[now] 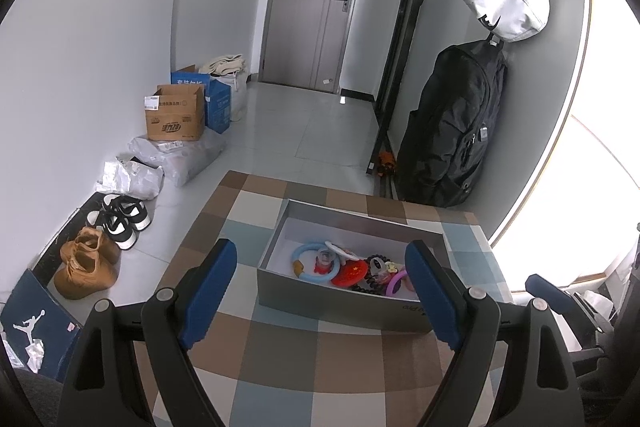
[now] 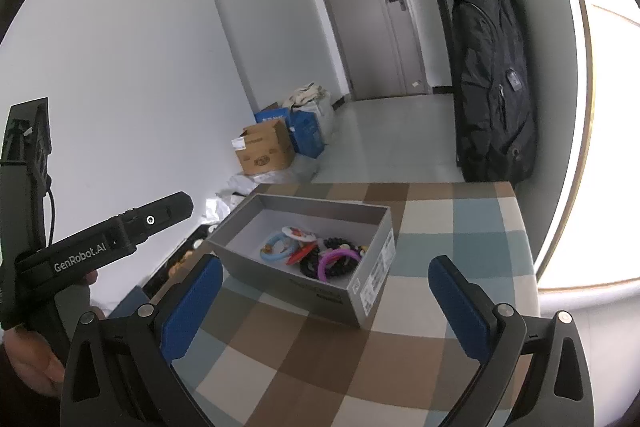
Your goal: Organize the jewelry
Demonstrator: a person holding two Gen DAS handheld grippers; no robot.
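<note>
Both claws (image 1: 320,291) (image 2: 326,303) gape before the jewelry box (image 1: 340,301).

A checked cloth in brown, beige, pale blue and white covers the desk (image 1: 280,355). The box (image 1: 340,301) is grey outside and white within, holding a light blue ring (image 1: 306,262), a red disc (image 1: 352,273), black beads (image 2: 312,263) and a purple ring (image 2: 336,261). Both claws carry blue pads (image 1: 210,287) on black frames.
</note>
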